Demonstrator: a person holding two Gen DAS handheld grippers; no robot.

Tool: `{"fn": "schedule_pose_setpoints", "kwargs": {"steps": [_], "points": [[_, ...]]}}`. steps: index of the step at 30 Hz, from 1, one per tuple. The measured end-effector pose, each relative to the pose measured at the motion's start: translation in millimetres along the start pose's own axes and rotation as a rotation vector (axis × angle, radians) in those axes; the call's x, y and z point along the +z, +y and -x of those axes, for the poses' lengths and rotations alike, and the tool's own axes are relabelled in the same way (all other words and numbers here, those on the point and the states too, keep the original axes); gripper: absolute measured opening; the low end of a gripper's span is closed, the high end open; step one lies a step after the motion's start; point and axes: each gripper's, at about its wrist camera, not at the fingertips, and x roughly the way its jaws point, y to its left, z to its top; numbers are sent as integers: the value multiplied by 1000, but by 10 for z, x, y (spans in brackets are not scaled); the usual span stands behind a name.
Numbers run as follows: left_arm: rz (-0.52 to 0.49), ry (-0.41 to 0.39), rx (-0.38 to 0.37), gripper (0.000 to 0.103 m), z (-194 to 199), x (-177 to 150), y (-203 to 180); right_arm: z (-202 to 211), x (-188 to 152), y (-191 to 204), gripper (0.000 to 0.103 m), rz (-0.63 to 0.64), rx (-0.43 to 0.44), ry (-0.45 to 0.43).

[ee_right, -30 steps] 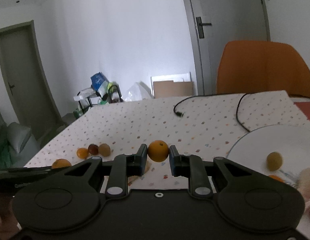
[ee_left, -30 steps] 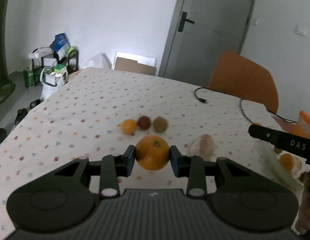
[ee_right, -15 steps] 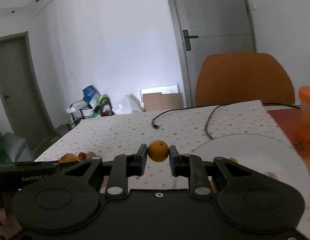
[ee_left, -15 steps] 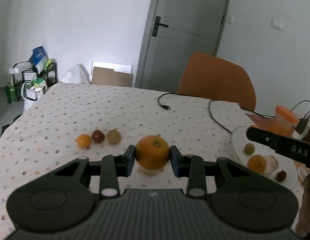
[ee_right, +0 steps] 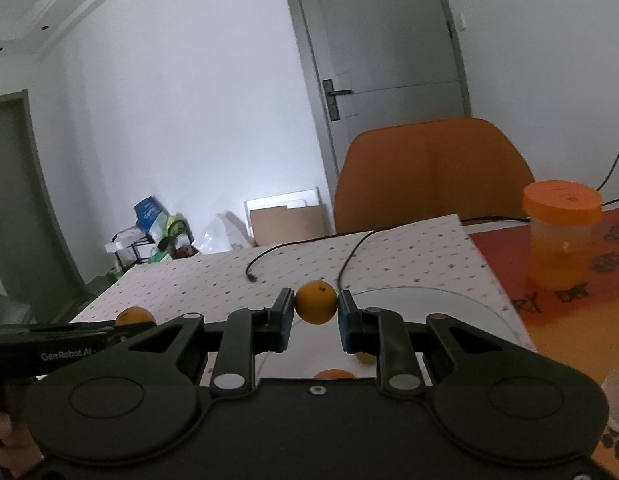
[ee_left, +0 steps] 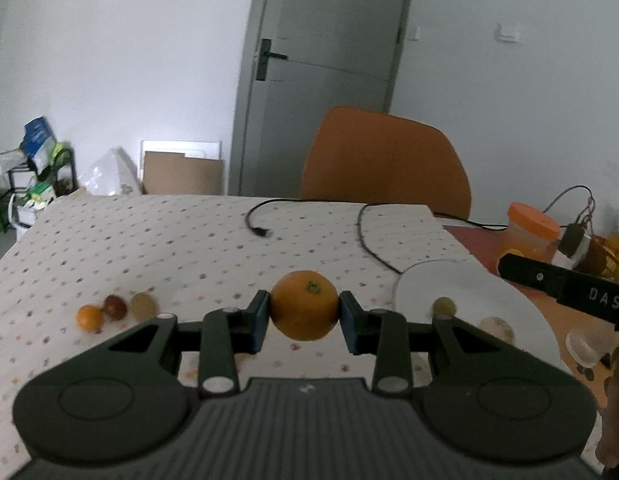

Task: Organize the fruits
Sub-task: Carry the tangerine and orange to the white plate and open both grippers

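Left wrist — claw (ee_left: pixel 304 312) grips orange (ee_left: pixel 304 305).

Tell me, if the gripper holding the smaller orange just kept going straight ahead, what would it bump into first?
Probably the orange chair behind the table. The right gripper, shut on the small orange, points level above the white plate; nothing nearer stands in line, though depth is uncertain.

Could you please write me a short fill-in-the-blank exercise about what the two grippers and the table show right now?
1. The left gripper is shut on a large ____.
2. The right gripper holds a small orange fruit above the white ____.
3. Left on the tablecloth, ____ small fruits sit in a row.
4. The jar has an ____ lid.

Missing words: orange; plate; three; orange
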Motion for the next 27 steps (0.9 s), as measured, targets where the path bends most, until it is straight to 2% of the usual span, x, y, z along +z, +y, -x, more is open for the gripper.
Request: {"fn": "schedule_pose_setpoints", "kwargs": {"steps": [16, 27], "points": [[-91, 28, -54, 36, -339, 43, -518, 17, -149, -574, 22, -101, -66, -2], [-126, 54, -90, 36, -615, 57, -780, -41, -264, -687, 22, -109, -112, 12]]}}
